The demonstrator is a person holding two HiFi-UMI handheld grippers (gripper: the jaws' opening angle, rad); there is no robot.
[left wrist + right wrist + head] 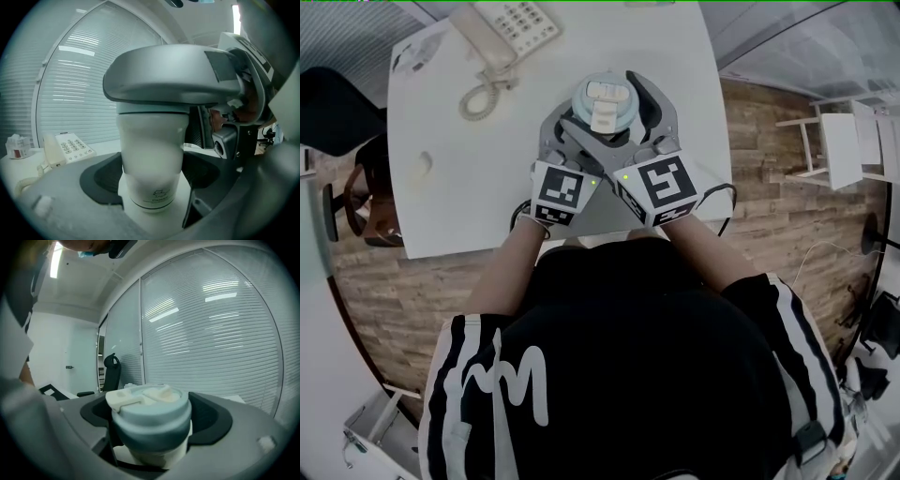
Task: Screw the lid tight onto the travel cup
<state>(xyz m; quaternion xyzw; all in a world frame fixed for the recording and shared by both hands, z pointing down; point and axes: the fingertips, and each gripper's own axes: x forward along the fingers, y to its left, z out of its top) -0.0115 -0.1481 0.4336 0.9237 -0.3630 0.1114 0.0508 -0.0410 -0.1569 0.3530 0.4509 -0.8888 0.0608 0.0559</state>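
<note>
The left tongs [152, 180] are clenched on the waist of an upright white plastic travel cup [150, 140], one dark pad pressing in from nine o'clock and the other from three o'clock; the cup's printed foot rests on the white counter [450, 206]. The right tongs [152, 427] are clenched higher up, on the pale blue-grey round lid [150, 413] with a cream flip cap, which sits on the cup's mouth; the pad at three o'clock touches the lid's rim, and the one at nine o'clock seems to as well, though shadow makes that contact hard to read. In the left gripper view a grey jaw of the right tongs crosses just over the cup's shoulder. In the head view both tongs converge on the cup from six o'clock, and the cup stands well inside the counter's edges. A cream corded telephone [511, 28] lies at ten o'clock from the cup, well apart; a small pale lump [422, 164] lies at eight o'clock, near the counter's edge. White slatted blinds [211, 333] fill the wall beyond; a black office chair [112, 369] stands at eleven o'clock from the lid in the right gripper view; wood-plank floor [769, 159] surrounds the counter.
</note>
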